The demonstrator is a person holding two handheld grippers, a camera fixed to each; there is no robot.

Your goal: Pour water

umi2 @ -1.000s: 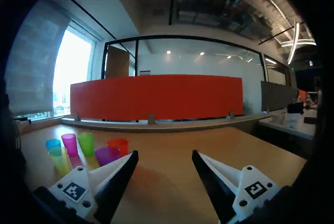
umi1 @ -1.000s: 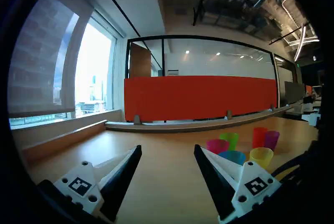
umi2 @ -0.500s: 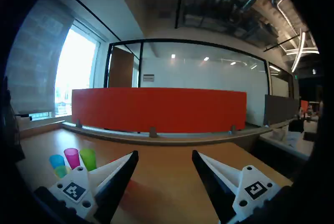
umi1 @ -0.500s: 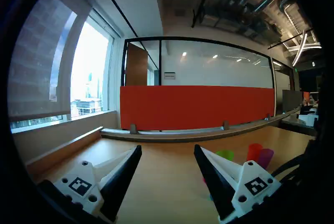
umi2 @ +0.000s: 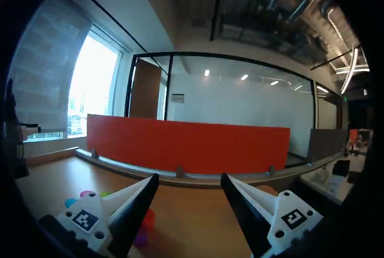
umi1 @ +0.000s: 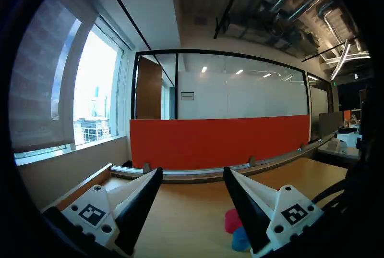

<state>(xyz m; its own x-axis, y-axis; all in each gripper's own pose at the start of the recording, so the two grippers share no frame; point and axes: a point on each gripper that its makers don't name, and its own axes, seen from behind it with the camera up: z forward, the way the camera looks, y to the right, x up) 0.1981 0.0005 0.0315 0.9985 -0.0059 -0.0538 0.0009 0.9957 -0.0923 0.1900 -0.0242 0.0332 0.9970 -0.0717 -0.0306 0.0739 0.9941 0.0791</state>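
Over the bench (umi1: 187, 219), cups (umi1: 234, 220) at five o'clock, we hold left gripper (umi1: 192, 169) and right gripper (umi2: 188, 175) wide, empty; pouring not yet begun.

Wooden desk (umi1: 192, 219) is carrying a cluster of coloured plastic cups. Left gripper view: pink cup (umi1: 234, 220) and blue cup (umi1: 240, 239) are sitting together. Right gripper view: red cup (umi2: 149, 219) is standing just beside purple cup (umi2: 140, 237).
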